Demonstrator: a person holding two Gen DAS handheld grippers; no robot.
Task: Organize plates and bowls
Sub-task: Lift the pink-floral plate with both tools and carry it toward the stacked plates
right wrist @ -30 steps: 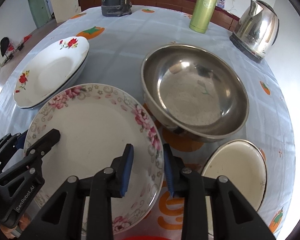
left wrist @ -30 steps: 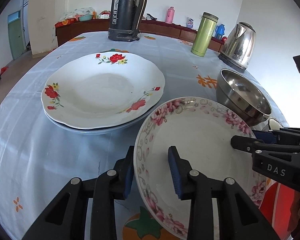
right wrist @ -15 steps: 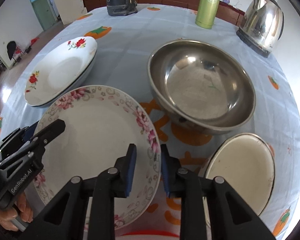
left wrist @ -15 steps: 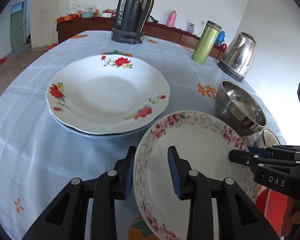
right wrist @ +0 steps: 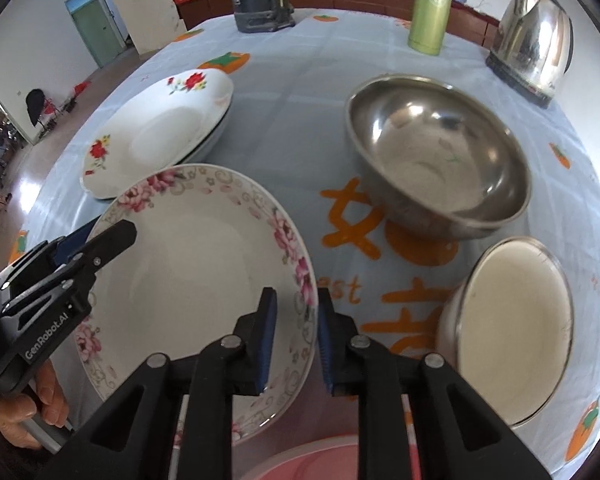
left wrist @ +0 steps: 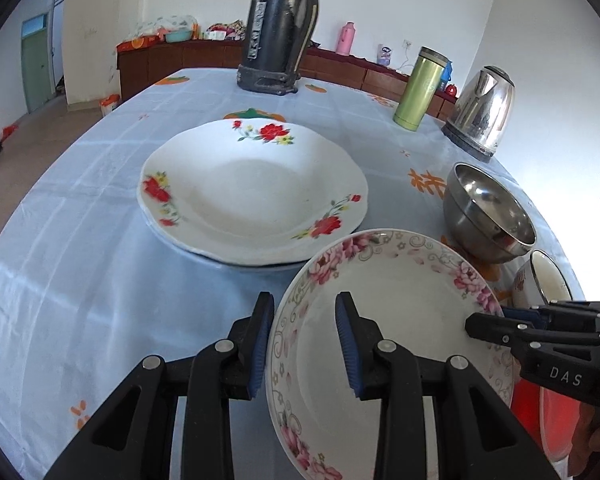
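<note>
A pink-flowered plate [left wrist: 396,320] [right wrist: 196,264] is held off the table between both grippers. My left gripper [left wrist: 306,344] is shut on its left rim; it also shows in the right wrist view [right wrist: 100,240]. My right gripper [right wrist: 296,340] is shut on its right rim; it also shows in the left wrist view [left wrist: 496,320]. A red-flowered plate [left wrist: 252,192] [right wrist: 156,128] lies on another plate just beyond. A steel bowl [right wrist: 436,156] [left wrist: 488,216] and a cream enamel bowl [right wrist: 512,328] [left wrist: 544,280] stand to the right.
A black thermos [left wrist: 280,28], a green flask [left wrist: 420,88] and a steel kettle [left wrist: 484,112] stand at the far side of the blue tablecloth [left wrist: 80,240]. Something red or pink [right wrist: 320,460] lies below the held plate at the near edge.
The pink-flowered plate has risen off the table and moved toward the red-flowered plates, both grippers moving with it. The right gripper's jaws have closed tighter on the rim.
</note>
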